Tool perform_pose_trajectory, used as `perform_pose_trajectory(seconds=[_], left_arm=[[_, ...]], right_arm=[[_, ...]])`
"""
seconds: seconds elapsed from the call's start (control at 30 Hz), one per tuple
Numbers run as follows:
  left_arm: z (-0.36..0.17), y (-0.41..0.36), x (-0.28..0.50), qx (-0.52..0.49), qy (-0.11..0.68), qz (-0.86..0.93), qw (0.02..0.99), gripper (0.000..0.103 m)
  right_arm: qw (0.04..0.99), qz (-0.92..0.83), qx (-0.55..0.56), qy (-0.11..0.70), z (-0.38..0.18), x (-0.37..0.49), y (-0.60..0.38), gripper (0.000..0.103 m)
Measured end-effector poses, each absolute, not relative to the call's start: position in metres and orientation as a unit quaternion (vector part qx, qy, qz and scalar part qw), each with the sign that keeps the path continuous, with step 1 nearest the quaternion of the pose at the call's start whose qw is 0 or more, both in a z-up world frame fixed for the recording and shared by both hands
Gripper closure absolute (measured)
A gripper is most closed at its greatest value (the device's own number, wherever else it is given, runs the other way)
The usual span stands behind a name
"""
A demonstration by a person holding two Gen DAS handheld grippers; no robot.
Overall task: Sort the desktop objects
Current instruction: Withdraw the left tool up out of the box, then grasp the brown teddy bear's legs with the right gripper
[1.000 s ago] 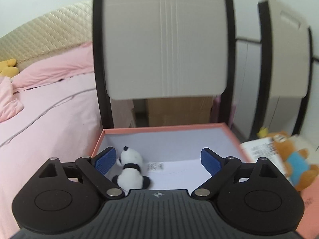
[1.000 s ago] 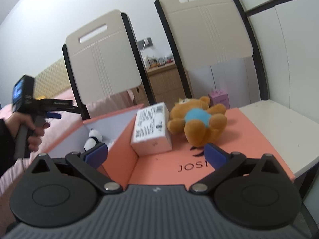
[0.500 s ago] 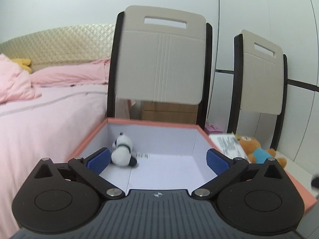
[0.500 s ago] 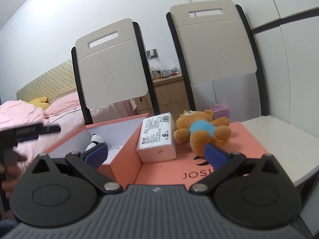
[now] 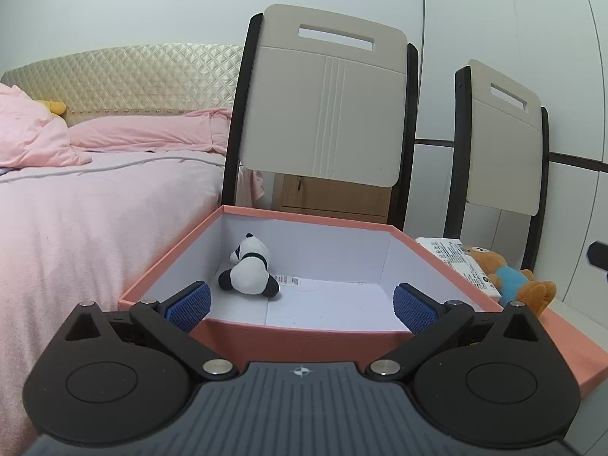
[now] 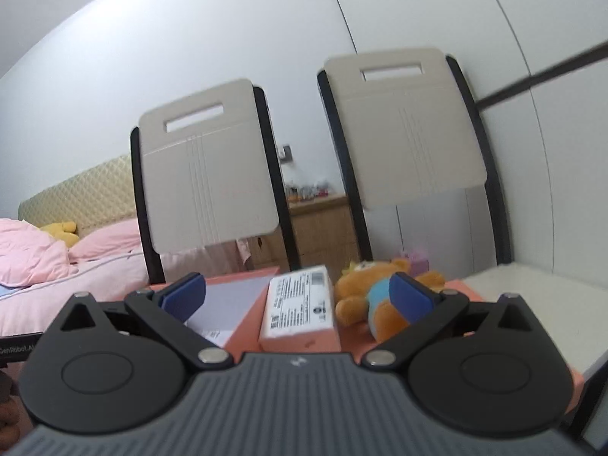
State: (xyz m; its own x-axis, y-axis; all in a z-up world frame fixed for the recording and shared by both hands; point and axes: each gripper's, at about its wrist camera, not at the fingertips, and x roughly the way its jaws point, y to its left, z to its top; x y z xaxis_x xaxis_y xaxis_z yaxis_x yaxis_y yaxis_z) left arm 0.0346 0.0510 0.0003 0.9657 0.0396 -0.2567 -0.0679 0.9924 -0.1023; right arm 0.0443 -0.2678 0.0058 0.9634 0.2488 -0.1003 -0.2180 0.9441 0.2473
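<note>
Two grippers are mine, and both stand wide apart with nothing between their blue pads. My left gripper [image 5: 300,302] hangs just at the near wall of the open pink box [image 5: 304,336], its fingertips reaching over the rim. Inside, the panda plush [image 5: 249,269] lies on the white floor near the far left corner, close to the left wall, with a small printed tag beside it. Beyond the box's right wall, the white carton [image 5: 458,262] and the brown teddy bear [image 5: 513,281] in its blue shirt rest on the pink lid [image 5: 566,349], which lies flat beside the box.

My right gripper [image 6: 296,296] is held low before that same lid, and its picture is somewhat blurred. The carton [image 6: 300,309] sits between my spread fingers, near the lid's left edge where it meets the box [image 6: 231,296]. The bear [image 6: 380,296] lies on its side just to the right of the carton, partly behind my right pad. I cannot tell whether bear and carton touch.

Two beige chair backs [image 5: 326,98] stand behind the far edge, and a pink bed [image 5: 95,209] fills the left.
</note>
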Motion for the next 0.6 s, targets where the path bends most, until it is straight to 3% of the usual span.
perform_pose_trajectory(seconds=[0.33, 0.6], left_arm=[[-0.002, 0.046, 0.034, -0.043, 0.126, 0.04, 0.99, 0.0], [-0.005, 0.046, 0.034, -0.04, 0.125, 0.05, 0.99, 0.0]], right_arm=[[0.989, 0.121, 0.051, 0.075, 0.032, 0.058, -0.265, 0.0], [0.987, 0.125, 0.05, 0.086, 0.051, 0.133, -0.293, 0.0]])
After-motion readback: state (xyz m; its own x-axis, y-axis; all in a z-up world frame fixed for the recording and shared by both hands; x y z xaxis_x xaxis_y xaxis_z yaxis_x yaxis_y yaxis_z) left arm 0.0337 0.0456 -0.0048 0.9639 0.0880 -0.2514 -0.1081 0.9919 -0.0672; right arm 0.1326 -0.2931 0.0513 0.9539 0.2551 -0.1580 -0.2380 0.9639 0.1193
